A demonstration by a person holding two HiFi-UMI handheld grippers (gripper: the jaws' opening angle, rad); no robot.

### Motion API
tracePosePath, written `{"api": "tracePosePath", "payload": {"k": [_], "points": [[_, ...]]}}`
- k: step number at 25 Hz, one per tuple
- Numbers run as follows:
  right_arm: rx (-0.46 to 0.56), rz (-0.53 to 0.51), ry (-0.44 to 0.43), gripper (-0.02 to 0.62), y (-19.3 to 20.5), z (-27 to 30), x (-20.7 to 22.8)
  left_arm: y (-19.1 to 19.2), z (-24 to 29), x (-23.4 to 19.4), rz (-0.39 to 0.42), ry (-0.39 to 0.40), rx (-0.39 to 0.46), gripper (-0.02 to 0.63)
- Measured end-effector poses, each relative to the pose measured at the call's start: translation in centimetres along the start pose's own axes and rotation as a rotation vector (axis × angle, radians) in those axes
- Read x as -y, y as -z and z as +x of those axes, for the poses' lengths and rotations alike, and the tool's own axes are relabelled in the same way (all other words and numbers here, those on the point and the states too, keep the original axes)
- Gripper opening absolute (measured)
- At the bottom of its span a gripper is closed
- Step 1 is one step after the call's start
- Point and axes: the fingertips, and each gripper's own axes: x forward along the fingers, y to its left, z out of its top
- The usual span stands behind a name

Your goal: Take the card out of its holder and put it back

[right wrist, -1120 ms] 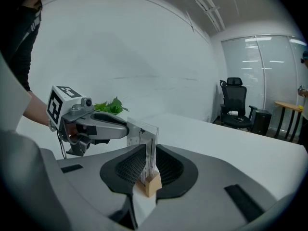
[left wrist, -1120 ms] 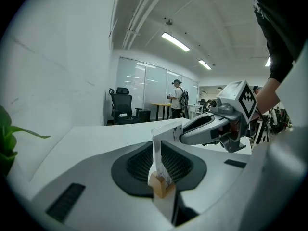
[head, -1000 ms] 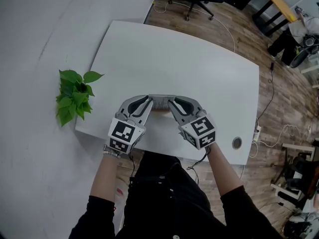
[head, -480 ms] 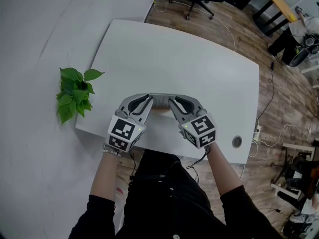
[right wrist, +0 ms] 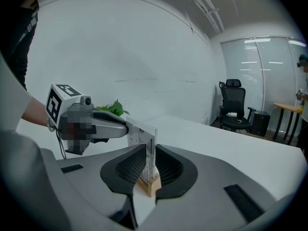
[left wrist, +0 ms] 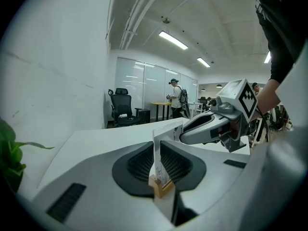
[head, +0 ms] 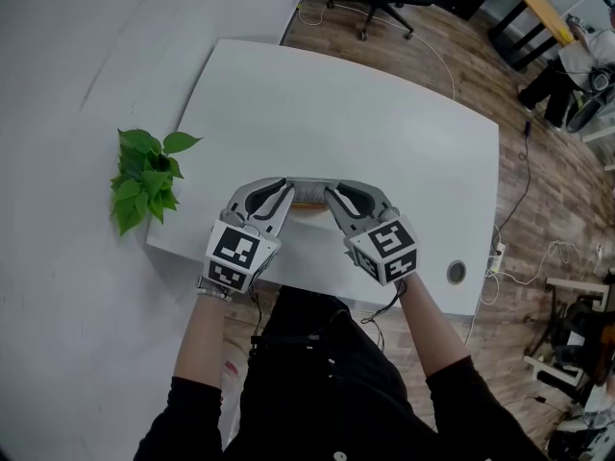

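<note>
White table (head: 384, 123), plant (head: 144, 176) by its left edge — the card (left wrist: 158, 148) bears print too small to read. Left gripper (head: 286, 188), jaws just closing, and right gripper (head: 331, 193) each pinch that card in its holder (right wrist: 148, 186).

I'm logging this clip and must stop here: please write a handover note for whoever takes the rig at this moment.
Left gripper: jaws have just been closing, now clamped on one end of the wooden holder; card edge upright between the jaws.
Right gripper: clamped on the other end likewise.
Card seated in holder, near the table's front edge.
Done: cannot tell whether the card has been out yet.
Left: if not, pull it out and reseat it.
</note>
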Motion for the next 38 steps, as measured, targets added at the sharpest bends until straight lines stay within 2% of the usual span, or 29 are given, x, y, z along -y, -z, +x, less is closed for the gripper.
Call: {"api": "tracePosePath", "payload": {"k": [6,20,38], "points": [[-0.003,-0.006,-0.005,0.089,-0.5,-0.8,-0.1,-0.9,-0.5,0.5,0.021,-0.008,0.007,0.054],[0.061,-0.036,-0.002,0.091,-3.6,-2.6,-0.5,-4.4,-2.0,0.9,0.064,-0.038,0.058,0.054],[0.2,-0.109,0.006,0.091,-11.1,-7.3,-1.7,-12.5,-5.6,2.1,0.154,-0.102,0.16,0.052]]}}
